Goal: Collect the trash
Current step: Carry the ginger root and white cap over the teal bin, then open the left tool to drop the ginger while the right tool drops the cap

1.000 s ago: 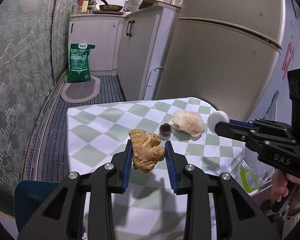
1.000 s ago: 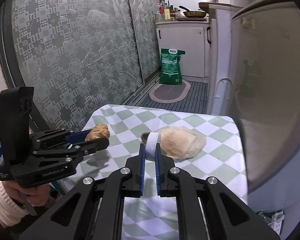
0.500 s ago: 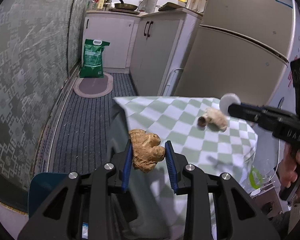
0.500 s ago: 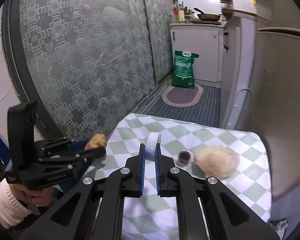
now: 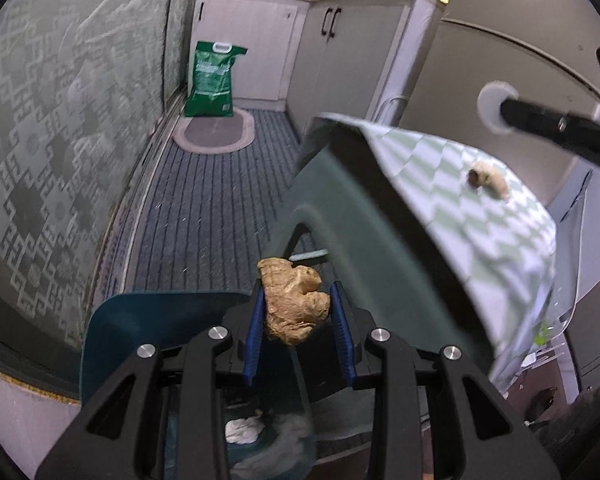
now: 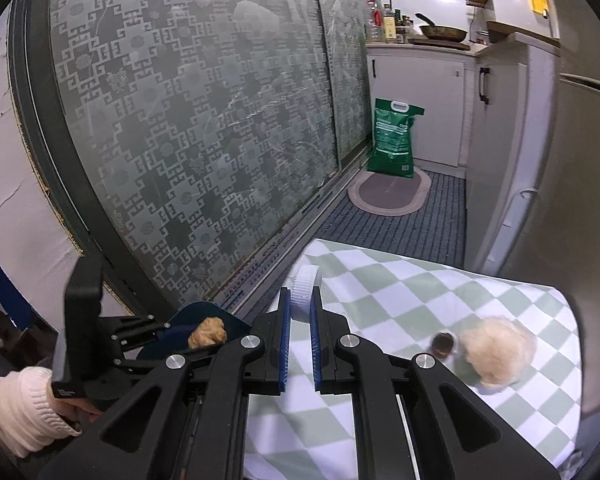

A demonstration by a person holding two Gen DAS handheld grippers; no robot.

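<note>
The left tool (image 5: pixel 298 314) is clamped on a knobbly piece of ginger (image 5: pixel 294 305), its blue pads pressed against either side of the root. It hangs off the edge of the bench (image 5: pixel 452 184), over a dark teal bin (image 5: pixel 140 320) that stands on the floor just beside the bench — down inside the bin some pale crumpled scraps (image 5: pixel 242 430) show, blurred. From the right wrist view the same ginger (image 6: pixel 208 332) can be seen above the bin's rim (image 6: pixel 204 310), with a hand in a cream knitted sleeve (image 6: pixel 24 408) gripping the handle of that tool.

The right tool (image 6: pixel 299 312) is pinched together on a white ribbed bottle cap (image 6: pixel 305 290), held edge-on between its blue pads, and it sits above the near corner of the bench. In the left wrist view that cap (image 5: pixel 494 106) shows as a white disc at the tip of the black tool.

The bench wears a green-and-white checked cloth (image 6: pixel 400 292). Still lying on it are a crumpled beige wad (image 6: pixel 496 354) — paper or tissue, I cannot tell — and a small dark round thing (image 6: pixel 443 346) touching its left side; it is too blurred to name.

Beyond, a green sack (image 6: pixel 394 140) leans against the white cabinets, with an oval mat (image 6: pixel 388 192) on the striped floor in front of it. A patterned glass sliding door (image 6: pixel 188 120) runs along the left side.
</note>
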